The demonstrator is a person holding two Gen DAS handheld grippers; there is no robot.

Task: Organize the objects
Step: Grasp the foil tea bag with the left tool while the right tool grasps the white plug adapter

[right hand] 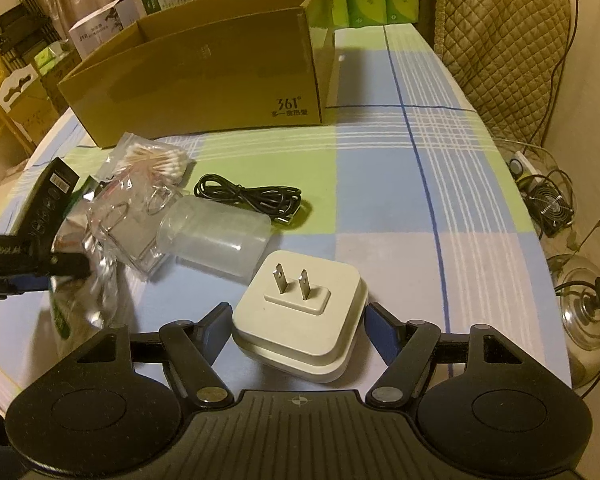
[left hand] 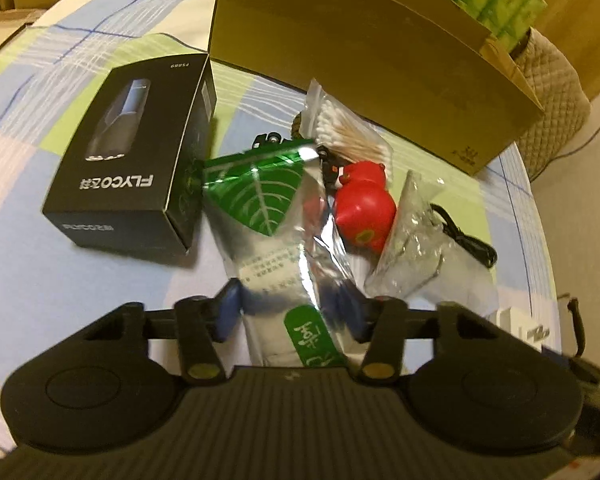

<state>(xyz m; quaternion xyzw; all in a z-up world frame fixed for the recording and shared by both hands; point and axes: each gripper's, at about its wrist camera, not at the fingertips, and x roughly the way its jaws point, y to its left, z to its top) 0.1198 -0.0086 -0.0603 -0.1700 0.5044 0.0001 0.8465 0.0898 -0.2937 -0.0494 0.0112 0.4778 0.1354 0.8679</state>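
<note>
The open cardboard box (right hand: 204,76) fills the upper left of the right wrist view, on the checked tablecloth (right hand: 380,184). Below it lie the loose things: a black carton (left hand: 128,152), a silver-and-green pouch (left hand: 268,232), a white plug adapter (right hand: 304,320). The left gripper (left hand: 292,312) pinches the pouch's lower end, low in its frame. The right gripper (right hand: 300,328) clasps the adapter between its blue pads. The step looks like pick-up; next, each item needs lifting over the box rim.
</note>
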